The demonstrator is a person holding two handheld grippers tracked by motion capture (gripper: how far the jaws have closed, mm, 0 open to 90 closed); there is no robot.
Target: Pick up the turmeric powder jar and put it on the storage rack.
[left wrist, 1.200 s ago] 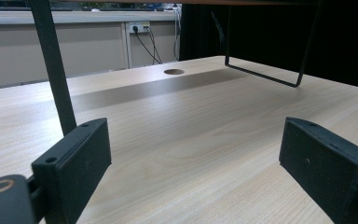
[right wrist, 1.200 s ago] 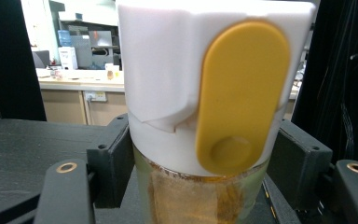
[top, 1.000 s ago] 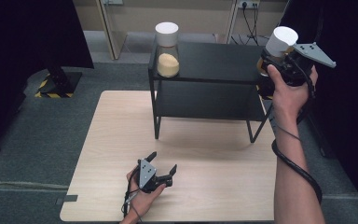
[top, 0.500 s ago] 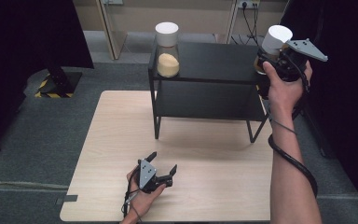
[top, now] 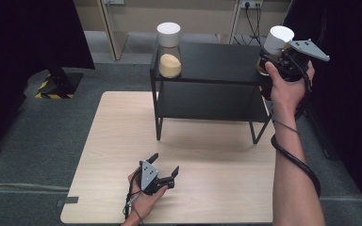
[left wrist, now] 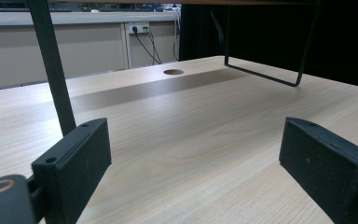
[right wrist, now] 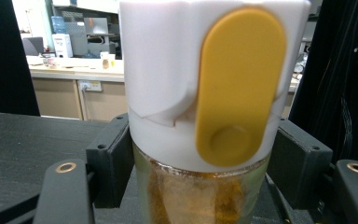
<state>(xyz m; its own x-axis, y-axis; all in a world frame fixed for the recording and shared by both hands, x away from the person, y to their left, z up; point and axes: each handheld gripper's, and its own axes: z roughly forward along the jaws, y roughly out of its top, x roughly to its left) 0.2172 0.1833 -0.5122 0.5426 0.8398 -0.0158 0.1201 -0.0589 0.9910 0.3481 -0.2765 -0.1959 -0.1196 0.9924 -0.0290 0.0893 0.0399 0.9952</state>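
While the right gripper (top: pixel 272 60) holds the spice jar (top: pixel 277 47) at the right-hand edge of the black shelf rack's (top: pixel 207 61) top shelf, its fingers (right wrist: pixel 109 158) are clamped on the glass body just beneath the white cap (right wrist: pixel 168 79), one on each side. The jar stands upright, and its base looks to be at or just above the shelf top; contact cannot be confirmed. A second jar (top: pixel 169 51), part-filled with pale granules, stands at the left end of the same shelf, well apart.

The left gripper (top: pixel 162 169) rests near the front edge of the surface (top: pixel 118 141), fingers (left wrist: pixel 74 158) spread wide with nothing between them.

Judgement on the step in hand: placing or lifting the jar at the shelf's right edge. To do it well, keep the jar vertical, keep the base fully inboard of the right edge, and maintain the clamp until the base is seated flat.

Compared with the frame one second earlier, the right hand and jar have shifted slightly inward and toward the shelf's rear; the left hand is unchanged, and the clamp on the jar is unchanged.
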